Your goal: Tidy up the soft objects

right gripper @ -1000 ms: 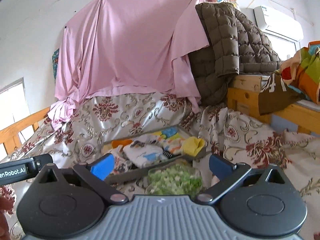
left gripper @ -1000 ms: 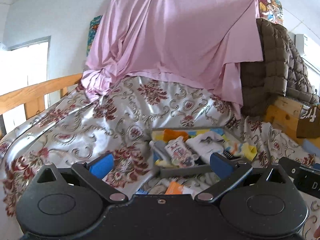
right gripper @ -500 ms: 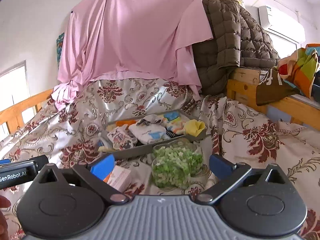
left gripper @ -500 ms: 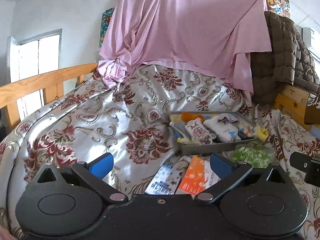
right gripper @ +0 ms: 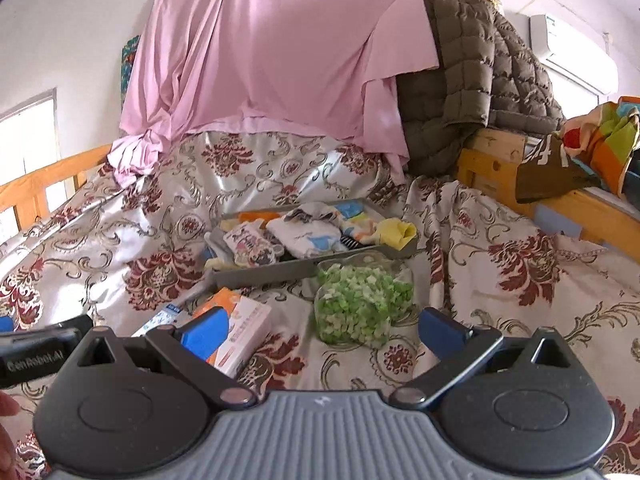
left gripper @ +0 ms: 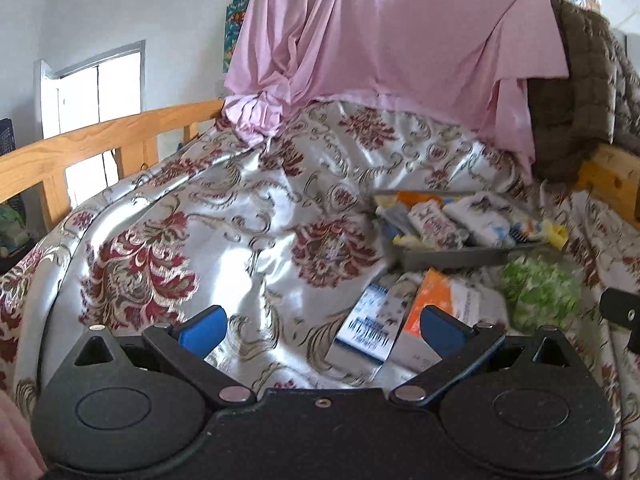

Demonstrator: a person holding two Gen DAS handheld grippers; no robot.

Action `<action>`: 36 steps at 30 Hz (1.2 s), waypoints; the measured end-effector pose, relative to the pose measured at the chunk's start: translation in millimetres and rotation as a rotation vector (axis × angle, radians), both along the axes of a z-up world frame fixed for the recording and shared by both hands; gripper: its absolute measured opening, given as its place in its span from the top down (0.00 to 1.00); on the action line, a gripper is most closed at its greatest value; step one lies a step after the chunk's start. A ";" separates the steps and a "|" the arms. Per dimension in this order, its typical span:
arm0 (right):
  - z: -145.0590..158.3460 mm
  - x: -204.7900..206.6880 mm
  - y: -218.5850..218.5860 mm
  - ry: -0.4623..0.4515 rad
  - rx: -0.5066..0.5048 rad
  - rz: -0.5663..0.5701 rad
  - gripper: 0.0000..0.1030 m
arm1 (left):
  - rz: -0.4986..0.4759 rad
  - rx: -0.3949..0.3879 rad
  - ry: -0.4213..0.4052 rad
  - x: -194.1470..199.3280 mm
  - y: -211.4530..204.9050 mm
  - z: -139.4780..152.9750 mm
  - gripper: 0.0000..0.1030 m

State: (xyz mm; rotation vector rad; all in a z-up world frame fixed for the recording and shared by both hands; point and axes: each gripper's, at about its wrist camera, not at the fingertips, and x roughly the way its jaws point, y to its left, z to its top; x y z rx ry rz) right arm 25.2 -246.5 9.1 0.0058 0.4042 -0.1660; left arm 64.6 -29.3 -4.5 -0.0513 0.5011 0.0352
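Observation:
A grey tray (right gripper: 280,270) holding several folded socks and small cloths lies on the floral bedspread (right gripper: 500,264); it also shows in the left wrist view (left gripper: 452,258). A clear bag of green pieces (right gripper: 360,308) lies in front of the tray, also seen at the right of the left wrist view (left gripper: 540,290). A white-and-orange pack (right gripper: 244,324) and a blue-and-white pack (left gripper: 366,330) lie beside it. My left gripper (left gripper: 320,326) is open and empty, well short of the packs. My right gripper (right gripper: 320,330) is open and empty, just in front of the green bag.
A pink sheet (right gripper: 280,60) hangs at the back, with a brown quilted blanket (right gripper: 472,80) at the right. A wooden bed rail (left gripper: 100,140) runs along the left and a wooden frame (right gripper: 560,208) along the right. The other gripper's body (right gripper: 36,348) shows at the left.
Both grippers have pulled back and tilted down, so the tray sits farther off and the packs and green bag have come into full view. The jaws have stayed open.

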 end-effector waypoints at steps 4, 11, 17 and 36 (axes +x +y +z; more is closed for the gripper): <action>-4.5 -0.2 1.9 0.009 0.016 0.016 0.00 | 0.015 -0.002 0.026 1.2 2.1 -4.2 0.01; -11.9 5.3 6.7 0.046 -0.009 0.014 0.00 | 0.033 0.002 0.039 2.5 4.5 -6.6 0.01; -17.3 12.3 5.9 0.086 -0.010 -0.013 0.00 | 0.043 0.003 0.048 3.5 5.3 -8.3 0.01; -19.4 15.6 6.0 0.112 -0.019 -0.017 0.00 | 0.060 0.002 0.063 5.2 6.2 -10.4 0.01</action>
